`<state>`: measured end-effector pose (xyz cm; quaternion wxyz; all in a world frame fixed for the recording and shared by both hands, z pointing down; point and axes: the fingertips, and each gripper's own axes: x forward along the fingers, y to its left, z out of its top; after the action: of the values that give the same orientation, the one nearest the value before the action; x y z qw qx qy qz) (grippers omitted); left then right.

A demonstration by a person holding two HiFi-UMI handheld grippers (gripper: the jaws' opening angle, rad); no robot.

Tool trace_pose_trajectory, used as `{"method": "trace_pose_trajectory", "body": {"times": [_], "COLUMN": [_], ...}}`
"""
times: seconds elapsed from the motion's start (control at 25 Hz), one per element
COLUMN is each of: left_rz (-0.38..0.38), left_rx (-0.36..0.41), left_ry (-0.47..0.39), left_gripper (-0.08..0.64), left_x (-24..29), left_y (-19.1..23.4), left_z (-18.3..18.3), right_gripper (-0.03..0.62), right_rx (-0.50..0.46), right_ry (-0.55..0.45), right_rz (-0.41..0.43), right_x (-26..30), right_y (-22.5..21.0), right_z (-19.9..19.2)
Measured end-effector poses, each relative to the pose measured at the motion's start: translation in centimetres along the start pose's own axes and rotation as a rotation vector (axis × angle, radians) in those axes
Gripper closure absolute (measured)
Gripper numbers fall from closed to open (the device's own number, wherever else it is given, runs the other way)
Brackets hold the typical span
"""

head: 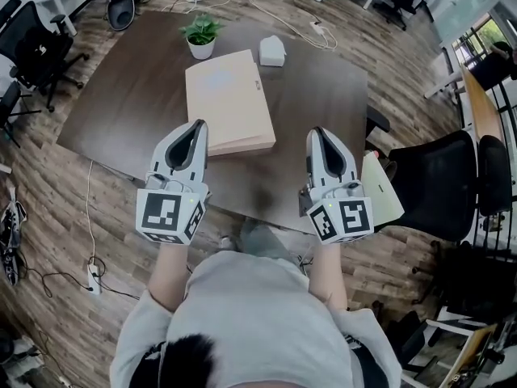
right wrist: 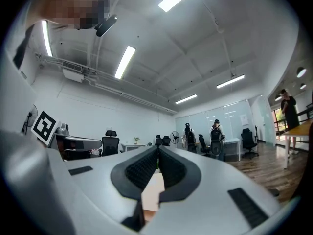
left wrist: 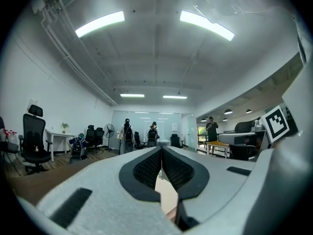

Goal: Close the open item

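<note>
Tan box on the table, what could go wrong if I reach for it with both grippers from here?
1. The potted plant and small white object stand by the far corners of the tan box; a forward shove could knock them.
2. The left gripper and right gripper are both shut, so they would likely push the box, not grasp it.

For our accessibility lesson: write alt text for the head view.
A person holds a left gripper and right gripper, both shut, over a dark table with a tan box, a plant and a white object.
</note>
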<state>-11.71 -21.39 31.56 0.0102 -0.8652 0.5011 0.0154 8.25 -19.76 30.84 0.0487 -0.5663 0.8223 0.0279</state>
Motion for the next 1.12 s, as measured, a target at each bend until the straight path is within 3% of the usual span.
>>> {"method": "trace_pose_trajectory", "body": {"times": [0.56,1.12], "left_rz": [0.037,0.080], "left_rx": [-0.016,-0.033], "left_ry": [0.047,0.201], "left_gripper": [0.551,0.551], "left_x": [5.0,7.9], "left_y": [1.1,1.8], "left_z": [-2.1,-8.6], "right_gripper": [0.578,0.578], "right_rx": [0.000,0.082], "right_ry": [0.043,0.205], "right_rz": [0.056,0.123], "right_x": [5.4,8.9], "right_y": [-3.1,-4.6], "right_z": [-1.7,-9.1]}}
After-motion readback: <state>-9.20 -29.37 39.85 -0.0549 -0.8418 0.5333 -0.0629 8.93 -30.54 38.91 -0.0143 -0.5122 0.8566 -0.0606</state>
